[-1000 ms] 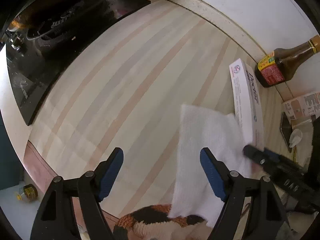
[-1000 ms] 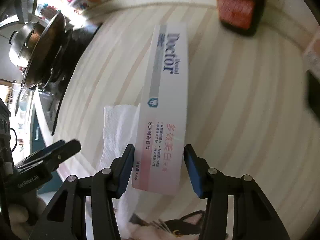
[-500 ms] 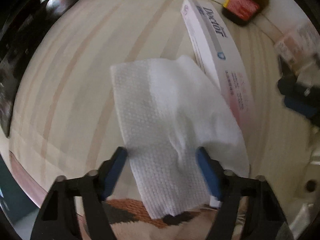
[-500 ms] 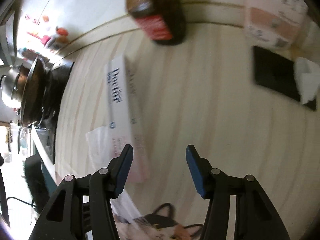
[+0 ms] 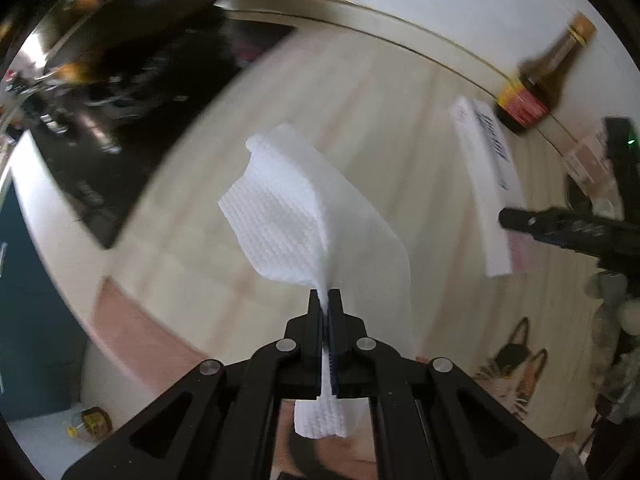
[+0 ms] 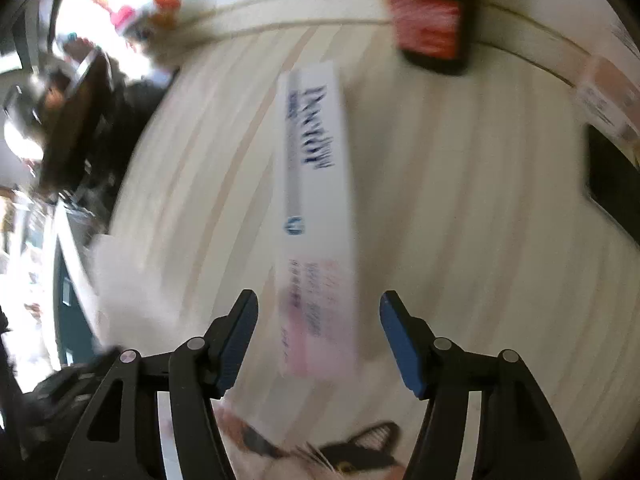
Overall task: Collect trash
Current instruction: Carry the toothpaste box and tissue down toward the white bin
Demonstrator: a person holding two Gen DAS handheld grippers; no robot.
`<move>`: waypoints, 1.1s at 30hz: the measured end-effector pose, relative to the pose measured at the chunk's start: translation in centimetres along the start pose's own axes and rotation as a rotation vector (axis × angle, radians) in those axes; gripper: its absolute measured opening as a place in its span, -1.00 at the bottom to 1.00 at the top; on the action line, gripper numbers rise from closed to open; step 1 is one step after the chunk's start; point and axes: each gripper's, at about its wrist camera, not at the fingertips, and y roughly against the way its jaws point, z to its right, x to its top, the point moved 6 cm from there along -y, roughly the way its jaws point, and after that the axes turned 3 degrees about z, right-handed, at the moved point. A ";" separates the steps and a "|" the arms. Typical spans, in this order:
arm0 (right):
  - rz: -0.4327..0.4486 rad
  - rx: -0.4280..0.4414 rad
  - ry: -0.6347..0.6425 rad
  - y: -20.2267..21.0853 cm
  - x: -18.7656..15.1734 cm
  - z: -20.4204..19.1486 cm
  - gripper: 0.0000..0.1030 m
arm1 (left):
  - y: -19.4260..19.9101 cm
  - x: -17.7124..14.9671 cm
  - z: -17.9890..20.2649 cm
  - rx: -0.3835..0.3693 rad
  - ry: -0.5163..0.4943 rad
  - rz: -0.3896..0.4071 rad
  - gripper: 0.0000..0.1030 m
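Observation:
My left gripper [image 5: 328,300] is shut on a white paper towel [image 5: 296,216], which hangs lifted off the striped counter and folds over the fingers. A long white toothpaste box [image 6: 316,208] lies flat on the counter; in the left wrist view the toothpaste box [image 5: 486,184] is at the right. My right gripper [image 6: 318,308] hovers over the box's near end, its jaws opening; the box lies below and between the blue pads [image 6: 240,332], which do not touch it. The right gripper's finger [image 5: 560,228] shows at the right edge of the left wrist view.
A dark sauce bottle [image 5: 540,84] lies by the back wall; in the right wrist view the bottle [image 6: 434,20] is at the top. A black stove with pans [image 5: 120,80] fills the left. A cat-print mat [image 6: 340,452] covers the near edge. A black flat object [image 6: 612,184] lies right.
The left gripper closed on the paper towel and lifted it off the counter. The right gripper swung away from the box, came back over its near end, and its jaws widened.

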 end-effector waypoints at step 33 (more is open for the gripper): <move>-0.062 0.261 0.544 0.5 -19.3 -32.7 -0.05 | 14.4 -21.1 -28.4 0.251 0.603 0.182 -1.00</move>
